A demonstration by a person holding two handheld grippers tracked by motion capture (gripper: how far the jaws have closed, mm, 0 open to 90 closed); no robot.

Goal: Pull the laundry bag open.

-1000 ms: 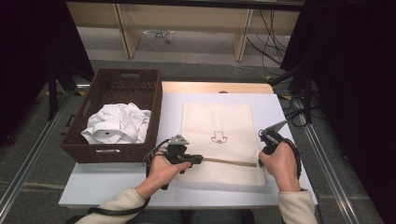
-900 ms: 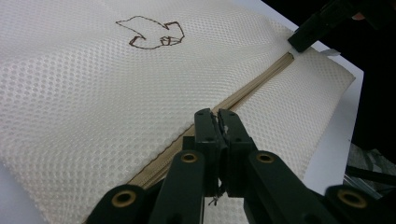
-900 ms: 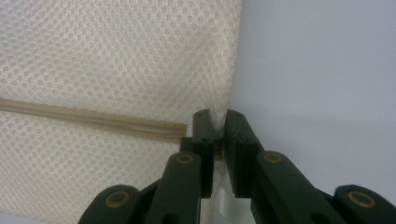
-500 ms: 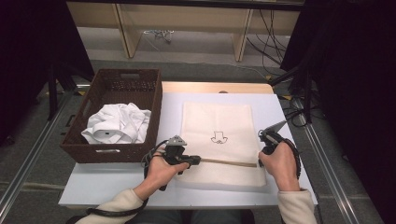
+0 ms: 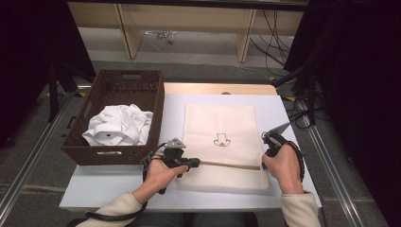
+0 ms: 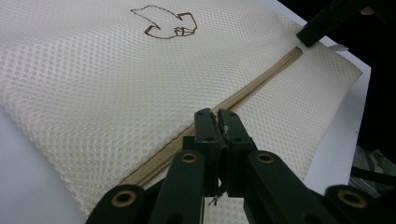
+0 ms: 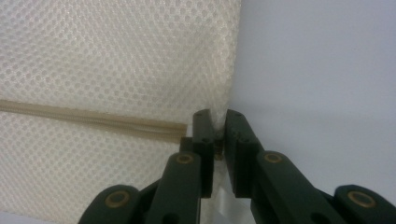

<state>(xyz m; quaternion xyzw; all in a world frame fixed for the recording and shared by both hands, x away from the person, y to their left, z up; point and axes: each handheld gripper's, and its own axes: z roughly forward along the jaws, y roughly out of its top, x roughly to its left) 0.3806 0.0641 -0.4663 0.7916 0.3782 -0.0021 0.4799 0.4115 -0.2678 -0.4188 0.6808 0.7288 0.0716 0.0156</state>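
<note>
Lying flat on the white table (image 5: pixel 108 189), a cream mesh laundry bag (image 5: pixel 220 123) sits just right of a dark wicker basket (image 5: pixel 85 151); a small brown line drawing (image 5: pixel 221 140) marks the bag's middle. Tan zipper (image 5: pixel 229 165) runs across the bag near its front edge, closed along the stretch that shows.

Left gripper (image 5: pixel 195 163): held level at the zipper's left end. In the left gripper view its tips (image 6: pixel 218 125) are pressed together right over the zipper line (image 6: pixel 261 79), with something thin caught between them, probably the zipper pull; too small to confirm.

Right gripper (image 5: pixel 263 163): at the bag's right edge, where the zipper ends. In the right gripper view the tips (image 7: pixel 216 122) pinch a small bunch of the mesh edge (image 7: pixel 219 116), just past the zipper's end (image 7: pixel 180 127).

Basket holds crumpled white clothing (image 5: pixel 120 125), well apart from both grippers. Both of the person's hands rest low over the table's front part.
</note>
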